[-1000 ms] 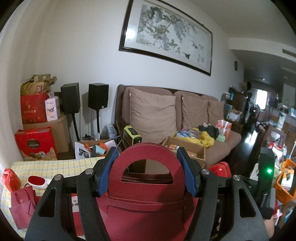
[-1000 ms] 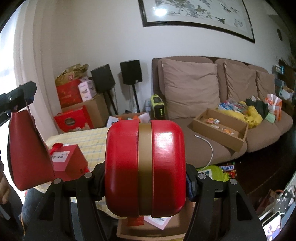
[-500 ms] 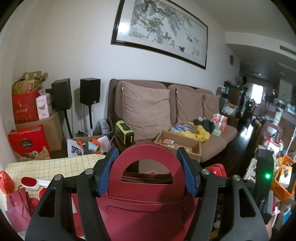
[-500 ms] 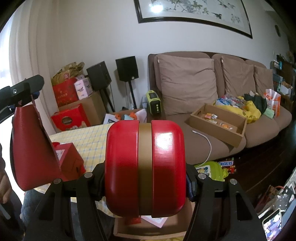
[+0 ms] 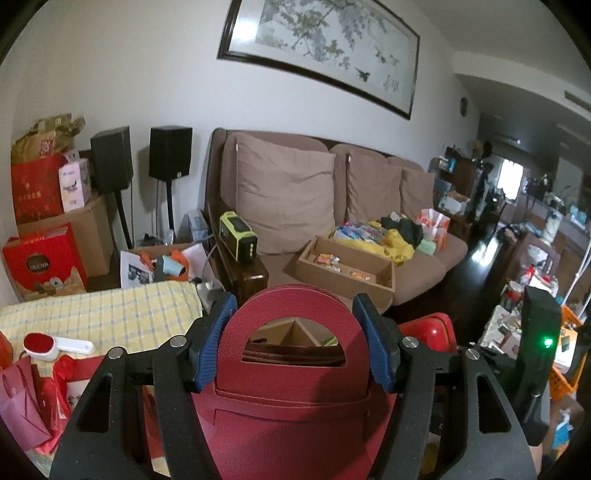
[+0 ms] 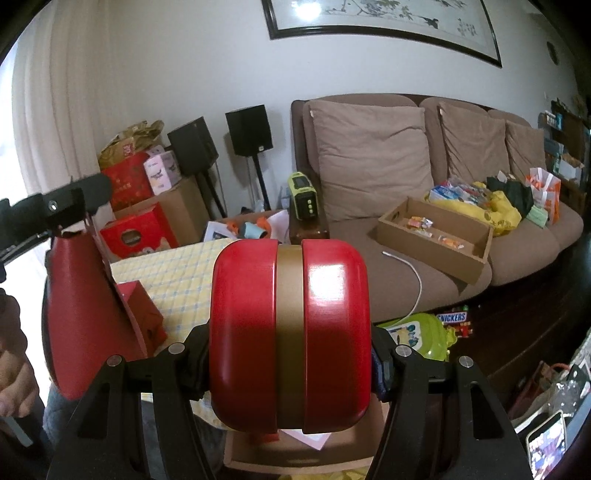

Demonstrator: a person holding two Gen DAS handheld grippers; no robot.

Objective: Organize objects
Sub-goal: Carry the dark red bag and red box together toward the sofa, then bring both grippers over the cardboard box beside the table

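Left wrist: we log our left claw (image 5: 293,341) clamped on a grained burgundy leather bag's arched handle (image 5: 291,306); our right claw (image 6: 290,356) clamped on a glossy red, gold-banded tin (image 6: 290,336).

Soft daylight, sharp — fisheye bends edges, glare on painting (image 6: 306,11).

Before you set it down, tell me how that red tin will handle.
The red tin looks rigid and glossy, so it may slip between the right gripper's pads. Its rounded sides suggest it could roll if laid sideways. The gold band may be a seam that could part.
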